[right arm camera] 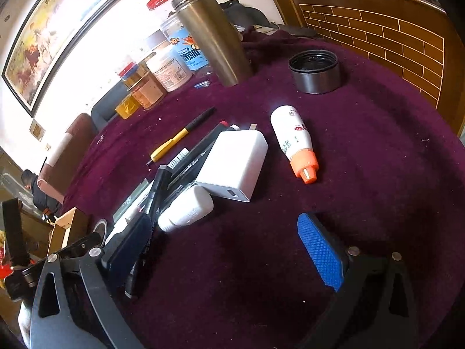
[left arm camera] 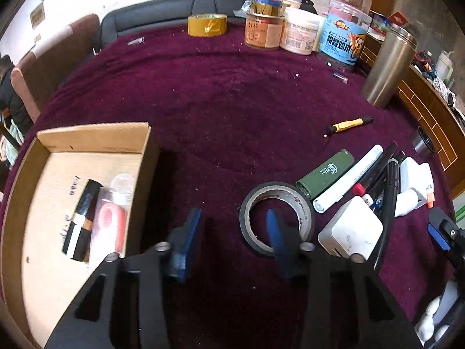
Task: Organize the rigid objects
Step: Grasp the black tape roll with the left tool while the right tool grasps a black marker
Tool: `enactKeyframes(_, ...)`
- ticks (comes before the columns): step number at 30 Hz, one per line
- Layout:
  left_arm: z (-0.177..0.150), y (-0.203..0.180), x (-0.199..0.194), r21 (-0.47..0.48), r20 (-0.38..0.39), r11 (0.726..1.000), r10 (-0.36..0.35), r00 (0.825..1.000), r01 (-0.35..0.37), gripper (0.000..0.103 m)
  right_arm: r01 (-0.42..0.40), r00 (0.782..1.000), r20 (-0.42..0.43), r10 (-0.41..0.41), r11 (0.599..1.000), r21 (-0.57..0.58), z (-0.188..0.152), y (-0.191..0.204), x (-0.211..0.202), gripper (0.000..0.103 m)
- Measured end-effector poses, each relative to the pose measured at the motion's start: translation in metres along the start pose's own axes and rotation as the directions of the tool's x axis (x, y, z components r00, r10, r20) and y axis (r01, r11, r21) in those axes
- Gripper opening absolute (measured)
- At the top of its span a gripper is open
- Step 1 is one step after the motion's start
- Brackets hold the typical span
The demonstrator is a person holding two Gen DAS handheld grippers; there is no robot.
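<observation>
My left gripper [left arm camera: 232, 226] is open and empty, low over the maroon cloth. Its right finger reaches over a black tape roll [left arm camera: 250, 203]; its left finger is beside a cardboard box [left arm camera: 93, 138] that holds a black-and-white battery-like item [left arm camera: 82, 218] and a red-and-clear packet [left arm camera: 112, 218]. Right of the roll lie a green lighter [left arm camera: 325, 173], a white marker [left arm camera: 348, 179], dark pens [left arm camera: 389, 180] and a white charger [left arm camera: 353, 231]. My right gripper [right arm camera: 232, 241] is open and empty, near a white charger [right arm camera: 237, 165], a small white adapter [right arm camera: 189, 208], pens [right arm camera: 186, 160] and an orange-capped white bottle [right arm camera: 293, 139].
At the table's far edge stand a yellow tape roll [left arm camera: 207, 25], several jars [left arm camera: 290, 29] and a steel flask [left arm camera: 388, 67]; its lid [right arm camera: 315, 71] sits apart. A yellow-and-black pen [left arm camera: 348, 124] lies alone. A sofa [left arm camera: 162, 14] and wooden wall panel [right arm camera: 392, 35] border the table.
</observation>
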State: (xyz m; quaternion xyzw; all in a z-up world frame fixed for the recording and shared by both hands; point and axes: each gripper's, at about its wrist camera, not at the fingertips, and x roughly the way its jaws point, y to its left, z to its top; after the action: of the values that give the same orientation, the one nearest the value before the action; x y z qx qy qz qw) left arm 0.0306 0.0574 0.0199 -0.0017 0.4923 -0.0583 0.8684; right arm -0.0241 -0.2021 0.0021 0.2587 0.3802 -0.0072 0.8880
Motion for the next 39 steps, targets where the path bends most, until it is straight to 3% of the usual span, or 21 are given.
enactKeyframes(9,0.001,-0.021,0.011,0.094,0.029,0.995,0.036,0.999,-0.039,0.037,0.014,1.0,-0.002,-0.014,1.0,-0.011,0.0,0.002,0.002,0.102)
enactKeyframes(11,0.001,-0.018,0.008,0.076,0.024,0.997,0.008,1.0,-0.01,0.008,0.022,1.0,-0.004,-0.022,1.0,-0.018,0.0,0.004,0.002,0.102)
enactKeyframes(17,-0.012,-0.007,-0.028,0.017,0.08,0.995,-0.104,0.991,0.103,0.007,0.045,0.999,-0.006,-0.045,0.998,-0.034,-0.001,0.007,0.004,0.102)
enactKeyframes(25,-0.056,0.028,-0.1,-0.064,0.188,0.957,-0.266,0.945,0.282,0.008,0.087,0.996,-0.03,-0.089,0.993,-0.078,-0.001,0.014,0.007,0.103)
enactKeyframes(31,-0.086,0.063,-0.13,-0.104,0.243,0.958,-0.235,0.941,0.266,0.008,0.026,0.997,-0.064,-0.035,0.992,-0.122,-0.002,0.044,-0.003,0.099)
enactKeyframes(33,-0.095,0.076,-0.134,-0.125,0.254,0.955,-0.233,0.939,0.271,0.008,-0.016,0.994,-0.11,0.006,0.996,-0.09,-0.001,0.05,0.004,0.09)
enactKeyframes(35,-0.1,0.086,-0.134,-0.148,0.258,0.947,-0.242,0.935,0.286,0.008,-0.054,0.983,-0.178,0.046,0.998,-0.04,-0.001,0.056,0.018,0.073)
enactKeyframes(38,-0.106,0.095,-0.134,-0.169,0.259,0.942,-0.242,0.935,0.29,0.008,-0.033,0.974,-0.223,0.031,0.999,-0.005,-0.005,0.064,0.038,0.057)
enactKeyframes(39,-0.108,0.099,-0.135,-0.177,0.26,0.94,-0.24,0.935,0.29,0.008,-0.017,0.977,-0.211,0.015,1.0,-0.007,-0.006,0.066,0.04,0.056)
